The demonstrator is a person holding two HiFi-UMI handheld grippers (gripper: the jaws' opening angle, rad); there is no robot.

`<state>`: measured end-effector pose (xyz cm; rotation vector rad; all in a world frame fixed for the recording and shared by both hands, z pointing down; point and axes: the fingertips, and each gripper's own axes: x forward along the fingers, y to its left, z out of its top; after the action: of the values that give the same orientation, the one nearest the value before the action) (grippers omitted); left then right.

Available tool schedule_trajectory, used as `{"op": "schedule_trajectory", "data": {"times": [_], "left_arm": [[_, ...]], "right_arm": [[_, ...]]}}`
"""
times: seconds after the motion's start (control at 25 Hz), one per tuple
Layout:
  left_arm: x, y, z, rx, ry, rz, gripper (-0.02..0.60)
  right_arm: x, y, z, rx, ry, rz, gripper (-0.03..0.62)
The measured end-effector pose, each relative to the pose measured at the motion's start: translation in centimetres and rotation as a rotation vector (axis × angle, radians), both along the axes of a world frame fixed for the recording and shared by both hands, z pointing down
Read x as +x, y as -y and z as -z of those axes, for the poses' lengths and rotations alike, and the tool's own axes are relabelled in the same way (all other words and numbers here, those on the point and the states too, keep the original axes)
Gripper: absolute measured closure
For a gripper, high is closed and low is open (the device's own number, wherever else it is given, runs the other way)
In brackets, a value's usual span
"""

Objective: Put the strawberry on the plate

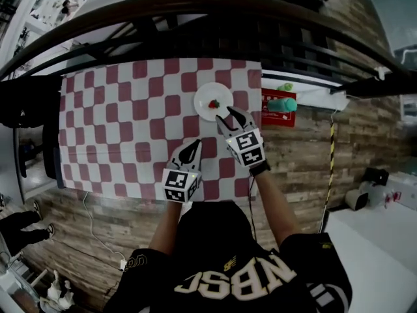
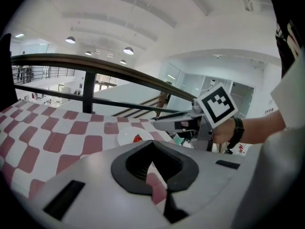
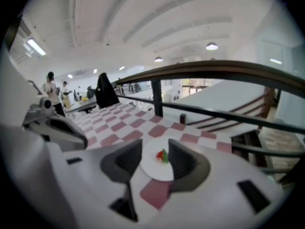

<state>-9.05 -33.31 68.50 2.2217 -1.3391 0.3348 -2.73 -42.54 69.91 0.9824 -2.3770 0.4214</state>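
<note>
A small red strawberry (image 1: 214,104) with a green top lies on the round white plate (image 1: 205,95) at the far right of the checked tablecloth. My right gripper (image 1: 225,114) hovers just at the plate's near edge, jaws open and empty. In the right gripper view the strawberry (image 3: 162,155) rests on the plate (image 3: 159,171), framed between the spread fingers (image 3: 125,160). My left gripper (image 1: 194,146) sits nearer to me over the cloth, shut with nothing in it. The left gripper view shows the plate (image 2: 125,138) and strawberry (image 2: 137,138) beyond its closed tips (image 2: 152,145).
A red box (image 1: 273,115) with a teal bottle (image 1: 283,104) on it stands just off the table's right edge. A dark curved railing (image 1: 195,5) runs behind the table. The checked cloth (image 1: 130,122) stretches left of the plate. People (image 3: 50,87) stand far off.
</note>
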Motion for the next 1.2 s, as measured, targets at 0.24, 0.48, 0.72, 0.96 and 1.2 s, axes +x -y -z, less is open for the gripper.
{"op": "schedule_trajectory", "data": {"times": [0.24, 0.48, 0.72, 0.96, 1.2], "left_arm": [[-1.2, -0.7, 7.1, 0.106, -0.023, 0.060, 0.572], [-0.8, -2.3, 15.3, 0.263, -0.059, 0.073, 0.572], [-0.3, -5.4, 19.3, 0.355, -0.056, 0.048, 0.572], [-1.4, -8.7, 22.9, 0.405, -0.051, 0.021, 0.572], [0.6, -10.2, 22.7, 0.446, -0.051, 0.016, 0.572]], "right_arm": [[0.9, -4.8, 7.8, 0.088, 0.096, -0.091, 0.473], [3.1, -8.9, 14.9, 0.181, 0.200, -0.205, 0.536], [3.6, -13.1, 19.6, 0.315, 0.184, -0.245, 0.570], [1.0, -17.2, 23.1, 0.343, 0.227, -0.267, 0.576], [0.8, -19.7, 21.8, 0.350, 0.236, -0.239, 0.576]]}}
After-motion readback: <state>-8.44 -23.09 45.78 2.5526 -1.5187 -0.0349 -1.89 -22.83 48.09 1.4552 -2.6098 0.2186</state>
